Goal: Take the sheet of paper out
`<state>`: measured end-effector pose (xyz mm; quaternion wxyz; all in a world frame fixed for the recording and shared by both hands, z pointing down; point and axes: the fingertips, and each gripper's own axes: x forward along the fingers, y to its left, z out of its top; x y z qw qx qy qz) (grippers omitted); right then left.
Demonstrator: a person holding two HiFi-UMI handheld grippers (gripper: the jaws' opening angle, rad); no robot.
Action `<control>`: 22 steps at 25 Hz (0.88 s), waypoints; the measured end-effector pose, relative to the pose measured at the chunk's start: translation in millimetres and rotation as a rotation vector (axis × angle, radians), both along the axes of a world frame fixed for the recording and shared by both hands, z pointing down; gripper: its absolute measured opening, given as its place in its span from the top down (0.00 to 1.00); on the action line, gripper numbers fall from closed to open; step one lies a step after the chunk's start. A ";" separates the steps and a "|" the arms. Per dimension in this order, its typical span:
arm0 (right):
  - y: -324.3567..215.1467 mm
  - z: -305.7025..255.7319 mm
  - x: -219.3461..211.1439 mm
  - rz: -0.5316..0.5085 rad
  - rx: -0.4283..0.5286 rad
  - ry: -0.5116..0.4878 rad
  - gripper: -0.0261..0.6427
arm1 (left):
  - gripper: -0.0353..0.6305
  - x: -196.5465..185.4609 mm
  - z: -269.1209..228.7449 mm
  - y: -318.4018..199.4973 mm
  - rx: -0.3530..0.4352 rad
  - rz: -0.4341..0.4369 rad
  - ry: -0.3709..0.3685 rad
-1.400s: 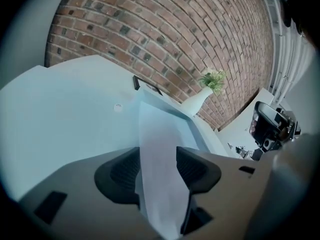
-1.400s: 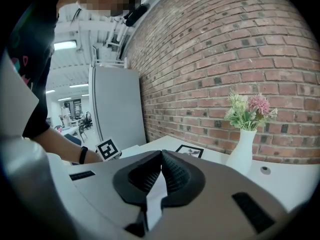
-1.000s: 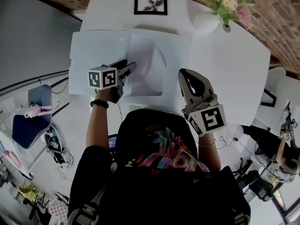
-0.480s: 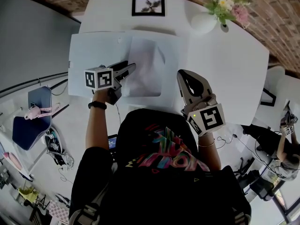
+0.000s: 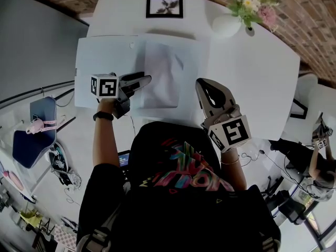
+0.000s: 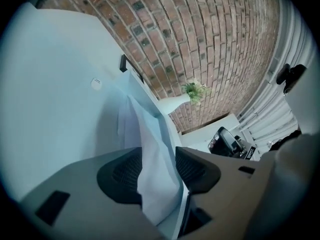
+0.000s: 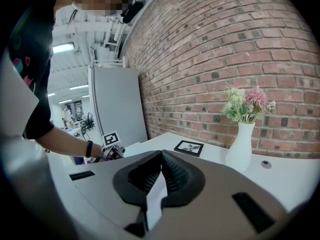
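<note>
the left gripper (image 5: 144, 80) sits left of centre in the head view, its tips at the left edge of the sheet of paper (image 5: 160, 75). in the left gripper view its 2 jaws stand wide apart, and the sheet rises on edge in the gap between them, close to the left pad, with clear space before the right pad. the jaws have just been closing a little, yet the pads do not squeeze the sheet.

the sheet lies in the upper middle of the head view, on top of a larger white folder (image 5: 100, 62) spread flat on the white table (image 5: 257, 77). its left side is lifted off the folder near the left gripper.

the right gripper (image 5: 201, 84) is right of centre, its tips at the folder's right edge. in the right gripper view its jaws meet at the tips, with a thin white strip pinched between the pads. the strip looks like the folder's edge, though the view shows only a sliver of it.

a framed picture (image 5: 164, 7) lies at the top of the table, and a white vase (image 5: 226, 25) of flowers (image 5: 251, 4) stands at the upper right.
</note>
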<state>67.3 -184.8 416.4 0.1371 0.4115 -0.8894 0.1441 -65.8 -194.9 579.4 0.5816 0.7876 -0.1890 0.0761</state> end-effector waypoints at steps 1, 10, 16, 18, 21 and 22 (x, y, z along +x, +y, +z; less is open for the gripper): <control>-0.7 -0.7 -0.2 0.001 0.001 -0.002 0.93 | 0.63 1.2 1.7 2.5 -0.009 0.018 -0.002; 3.9 11.1 6.7 -0.012 -0.044 0.032 0.93 | 0.63 -2.1 -8.9 -19.4 0.005 -0.128 0.128; 2.7 12.8 5.7 -0.015 -0.050 0.033 0.93 | 0.63 19.1 2.9 -8.7 -0.005 -0.011 0.069; 2.0 11.6 3.9 -0.014 -0.045 0.031 0.93 | 0.63 23.1 6.9 -6.9 -0.006 0.007 0.047; 0.7 10.5 2.5 -0.013 -0.037 0.024 0.93 | 0.69 24.7 11.6 -7.1 0.009 0.015 0.000; 1.0 10.9 2.7 -0.014 -0.039 0.028 0.93 | 0.75 23.7 12.8 -8.0 0.017 0.010 -0.019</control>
